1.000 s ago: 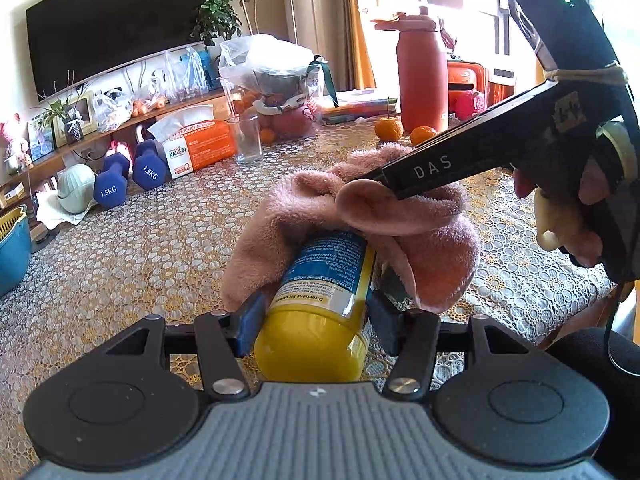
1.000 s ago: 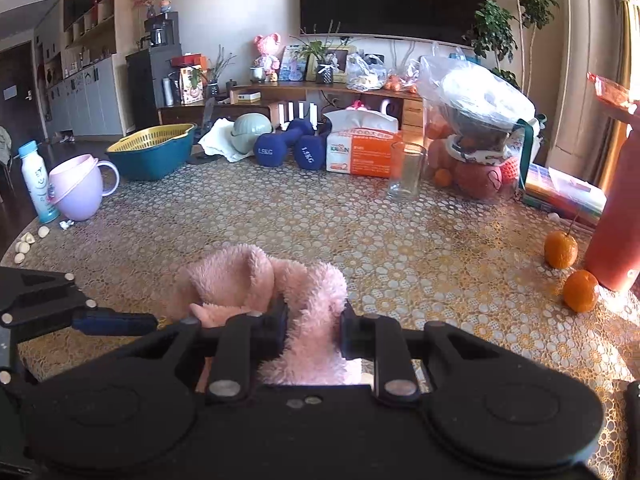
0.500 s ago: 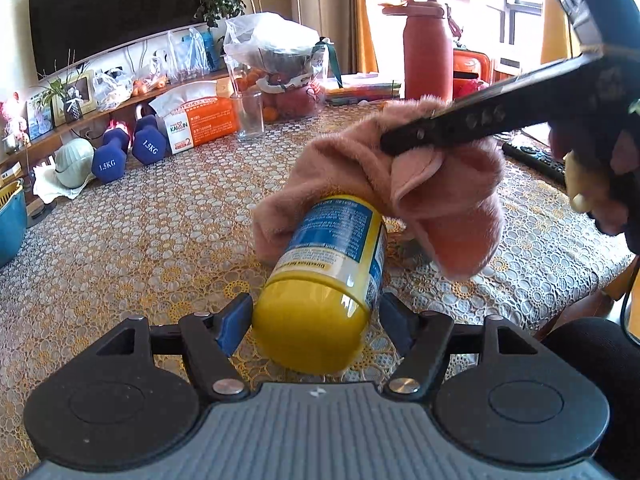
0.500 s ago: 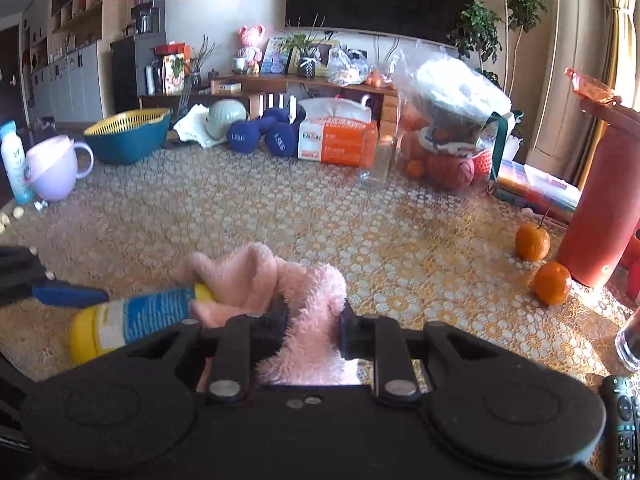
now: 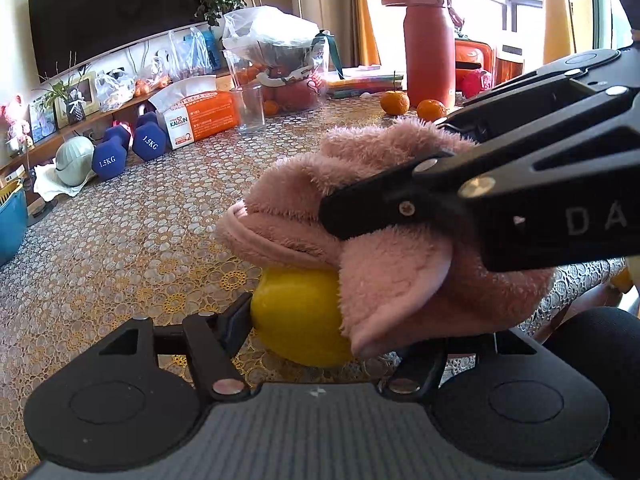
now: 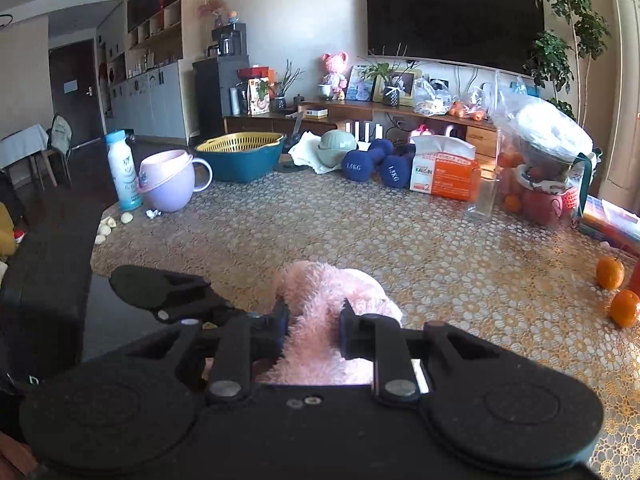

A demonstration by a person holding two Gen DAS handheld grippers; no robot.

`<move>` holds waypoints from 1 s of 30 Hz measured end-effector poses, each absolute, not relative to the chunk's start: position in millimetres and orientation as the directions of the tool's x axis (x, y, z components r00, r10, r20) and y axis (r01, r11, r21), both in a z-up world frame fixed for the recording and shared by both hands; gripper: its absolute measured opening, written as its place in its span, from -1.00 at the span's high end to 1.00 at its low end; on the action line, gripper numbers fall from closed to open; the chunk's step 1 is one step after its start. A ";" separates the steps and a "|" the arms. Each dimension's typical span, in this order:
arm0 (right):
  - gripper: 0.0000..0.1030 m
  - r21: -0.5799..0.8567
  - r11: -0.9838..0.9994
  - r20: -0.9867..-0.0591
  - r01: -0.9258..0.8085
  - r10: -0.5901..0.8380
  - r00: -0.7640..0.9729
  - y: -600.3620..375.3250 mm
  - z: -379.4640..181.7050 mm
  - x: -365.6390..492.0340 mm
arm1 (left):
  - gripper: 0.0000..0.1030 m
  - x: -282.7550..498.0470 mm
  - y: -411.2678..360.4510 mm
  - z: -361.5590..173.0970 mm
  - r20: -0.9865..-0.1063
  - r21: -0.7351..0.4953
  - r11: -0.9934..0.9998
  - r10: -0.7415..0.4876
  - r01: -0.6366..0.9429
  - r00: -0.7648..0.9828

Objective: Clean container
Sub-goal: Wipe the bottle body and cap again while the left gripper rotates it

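Note:
My left gripper (image 5: 320, 320) is shut on a yellow container (image 5: 298, 316), held above the table with its yellow end toward the camera. A fluffy pink cloth (image 5: 360, 208) lies draped over the container and hides its blue label. My right gripper (image 6: 314, 324) is shut on that pink cloth (image 6: 332, 300); its black fingers (image 5: 400, 200) press the cloth onto the container from the right in the left wrist view. In the right wrist view the container is hidden under the cloth, and the left gripper's black body (image 6: 160, 292) shows at lower left.
On the lace-covered table (image 5: 120, 248) stand an orange tissue box (image 5: 200, 118), a glass (image 5: 250, 108), blue dumbbells (image 5: 128, 148), a bagged fruit basket (image 5: 280, 68), a red bottle (image 5: 428, 56) and two oranges (image 5: 412, 106). A pink cup (image 6: 170, 180) and teal basket (image 6: 240, 156) sit far left.
The right gripper has drawn the pink cloth along the container toward the left gripper, so the cloth now covers the blue label. The container has tilted to point more at the camera.

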State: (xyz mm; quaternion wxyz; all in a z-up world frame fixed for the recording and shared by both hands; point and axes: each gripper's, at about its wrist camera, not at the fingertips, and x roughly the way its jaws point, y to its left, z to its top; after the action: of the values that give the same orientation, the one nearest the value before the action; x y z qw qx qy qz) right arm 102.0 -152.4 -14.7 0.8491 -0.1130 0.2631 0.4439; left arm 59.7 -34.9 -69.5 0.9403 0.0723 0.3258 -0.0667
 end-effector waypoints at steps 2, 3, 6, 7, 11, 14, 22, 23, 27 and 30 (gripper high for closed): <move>0.58 0.035 0.586 -0.549 -0.809 0.688 0.475 -152.7 -16.9 103.9 | -0.29 60.3 -35.6 -67.5 -0.628 0.093 0.982 -0.073 0.167 0.775; 0.58 0.037 0.591 -0.549 -0.806 0.686 0.478 -153.6 -16.9 106.5 | -0.28 60.2 -36.0 -65.9 -0.626 0.094 0.982 -0.071 0.166 0.776; 0.58 0.018 0.602 -0.546 -0.798 0.674 0.497 -155.7 -15.0 111.1 | -0.28 61.4 -36.7 -58.1 -0.618 0.103 0.981 -0.069 0.167 0.783; 0.58 0.012 0.606 -0.546 -0.796 0.671 0.502 -156.4 -13.9 113.2 | -0.28 61.6 -36.9 -55.5 -0.615 0.105 0.980 -0.069 0.168 0.786; 0.58 0.002 0.626 -0.541 -0.780 0.657 0.525 -160.0 -11.3 125.7 | -0.28 64.5 -38.1 -44.8 -0.597 0.118 0.978 -0.071 0.175 0.799; 0.58 0.023 0.643 -0.541 -0.766 0.652 0.531 -164.6 -12.5 138.1 | -0.28 67.6 -39.1 -38.4 -0.587 0.131 0.975 -0.071 0.182 0.806; 0.58 0.140 0.686 -0.561 -0.714 0.649 0.514 -183.7 -29.8 174.0 | -0.26 86.6 -48.5 -21.2 -0.555 0.170 0.964 -0.080 0.207 0.828; 0.58 0.153 0.688 -0.565 -0.709 0.650 0.508 -186.0 -33.3 177.4 | -0.25 90.0 -49.8 -19.7 -0.554 0.170 0.963 -0.084 0.211 0.828; 0.58 0.131 0.697 -0.583 -0.705 0.629 0.514 -191.3 -45.3 181.2 | -0.23 100.7 -52.3 -19.7 -0.562 0.176 0.962 -0.078 0.211 0.824; 0.58 0.137 0.727 -0.553 -0.673 0.619 0.557 -205.9 -34.9 184.6 | -0.23 101.7 -52.0 -19.6 -0.564 0.183 0.958 -0.080 0.219 0.822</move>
State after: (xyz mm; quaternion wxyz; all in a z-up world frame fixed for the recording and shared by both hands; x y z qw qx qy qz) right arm 184.6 -205.9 -34.9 0.8812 -0.0452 0.2951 0.3666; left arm 101.7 -52.0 -19.6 0.9468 0.1207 0.2876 -0.0789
